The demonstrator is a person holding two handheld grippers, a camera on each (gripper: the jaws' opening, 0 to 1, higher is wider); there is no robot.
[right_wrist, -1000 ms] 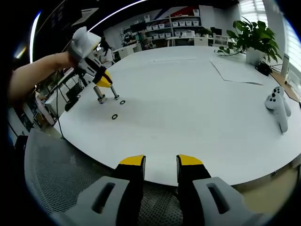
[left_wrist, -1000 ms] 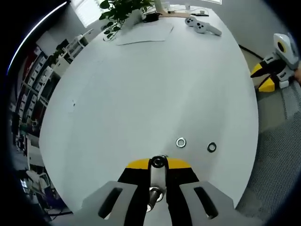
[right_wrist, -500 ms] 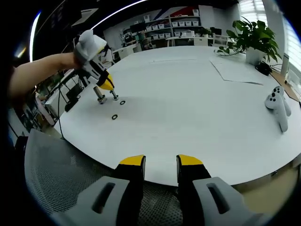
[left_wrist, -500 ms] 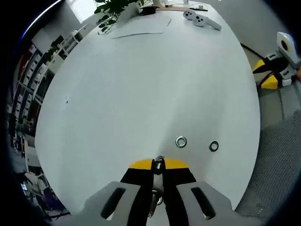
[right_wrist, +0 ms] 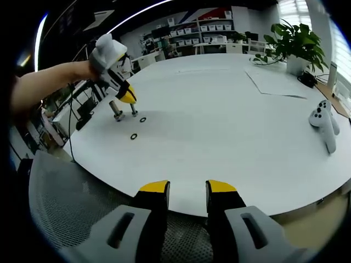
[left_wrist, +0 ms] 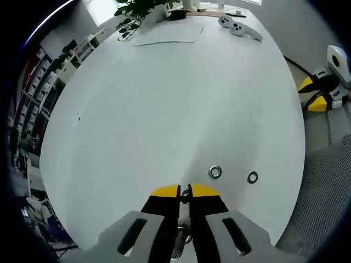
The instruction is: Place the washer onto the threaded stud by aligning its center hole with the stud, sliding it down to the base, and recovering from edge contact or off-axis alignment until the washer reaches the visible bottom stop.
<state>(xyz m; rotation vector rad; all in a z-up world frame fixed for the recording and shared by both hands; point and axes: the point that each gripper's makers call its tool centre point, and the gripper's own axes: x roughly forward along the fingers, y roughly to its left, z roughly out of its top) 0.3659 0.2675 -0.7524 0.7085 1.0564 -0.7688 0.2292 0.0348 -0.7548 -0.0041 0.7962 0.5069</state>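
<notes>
A: Left gripper view? 
B: Your left gripper point(left_wrist: 184, 193) jaws nearly shut, pinching a small metal piece; threaded stud point(left_wrist: 179, 247) below. Silver washer point(left_wrist: 215, 172) and dark washer point(left_wrist: 252, 177) lie on the white table point(left_wrist: 164, 98).

A: Right gripper view? 
B: Your right gripper point(right_wrist: 187, 189) jaws narrowly apart, empty, off the table edge.

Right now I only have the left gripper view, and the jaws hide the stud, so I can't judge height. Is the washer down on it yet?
Observer: No. In the right gripper view, the left gripper, shut on the washer, hangs above the stud and looks clear of it.
Operator: Is the other gripper holding anything?
Observer: No. The right gripper is open and empty, off the table's near edge.
</notes>
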